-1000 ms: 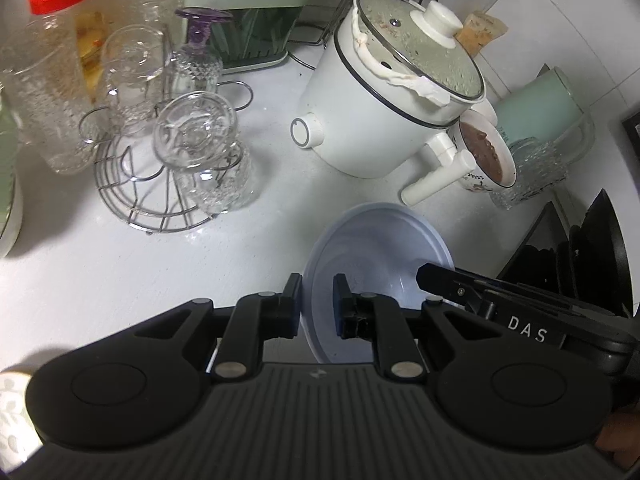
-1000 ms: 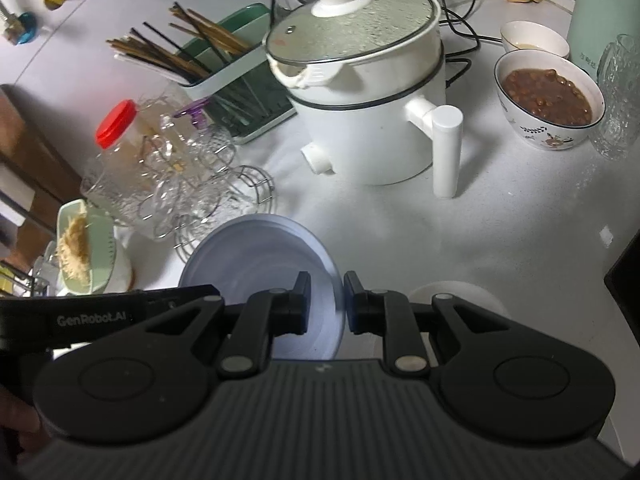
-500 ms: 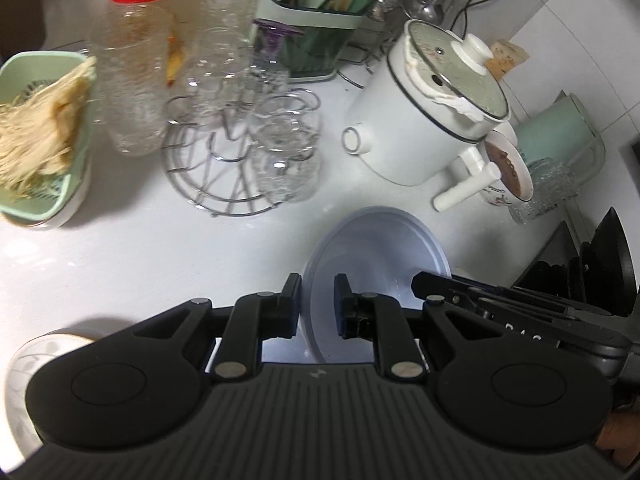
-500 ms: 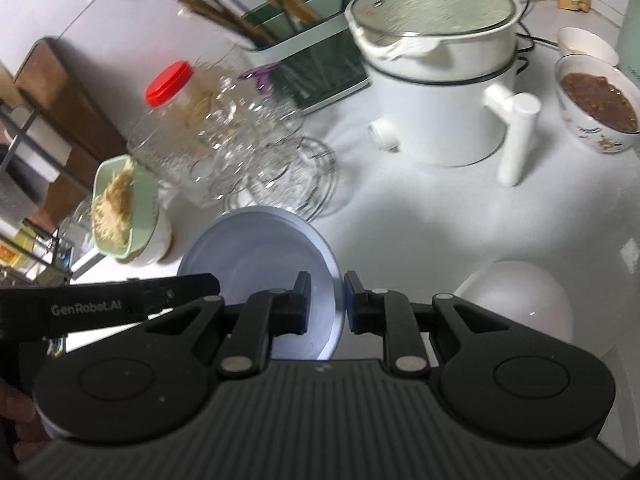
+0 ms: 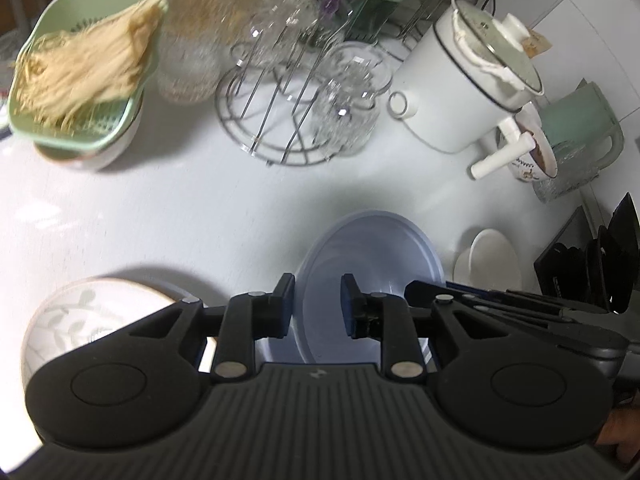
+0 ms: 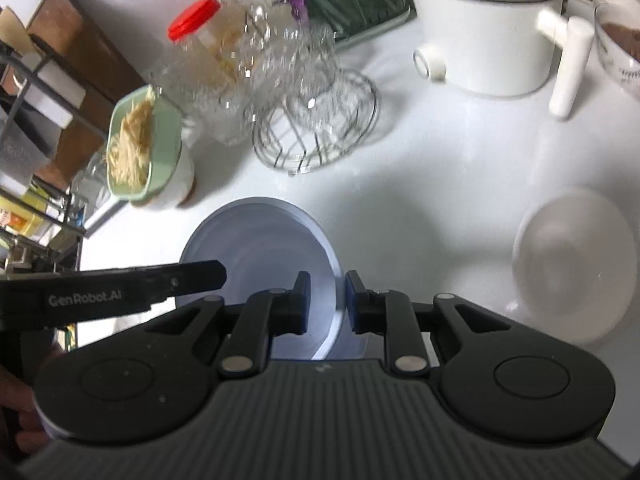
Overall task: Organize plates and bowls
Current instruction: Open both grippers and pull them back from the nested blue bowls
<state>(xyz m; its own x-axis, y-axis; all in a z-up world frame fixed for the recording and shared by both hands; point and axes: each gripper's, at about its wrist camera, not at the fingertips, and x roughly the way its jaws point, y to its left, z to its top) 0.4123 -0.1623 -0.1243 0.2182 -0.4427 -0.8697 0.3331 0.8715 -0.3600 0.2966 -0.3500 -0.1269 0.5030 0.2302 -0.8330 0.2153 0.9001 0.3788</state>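
Together, a blue bowl (image 5: 372,256) is held above the counter (image 5: 160,216) by both grippers: its left rim is clamped by the left gripper (image 5: 318,294), its right rim by the right gripper (image 6: 328,292).

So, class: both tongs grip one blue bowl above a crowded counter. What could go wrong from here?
1. The blue bowl is pinched only at its rim by the left tongs and right tongs; uneven pulling could make it slip.
2. Swinging it might knock the glasses on the wire rack.
3. Lowering blindly could strike the white bowl.
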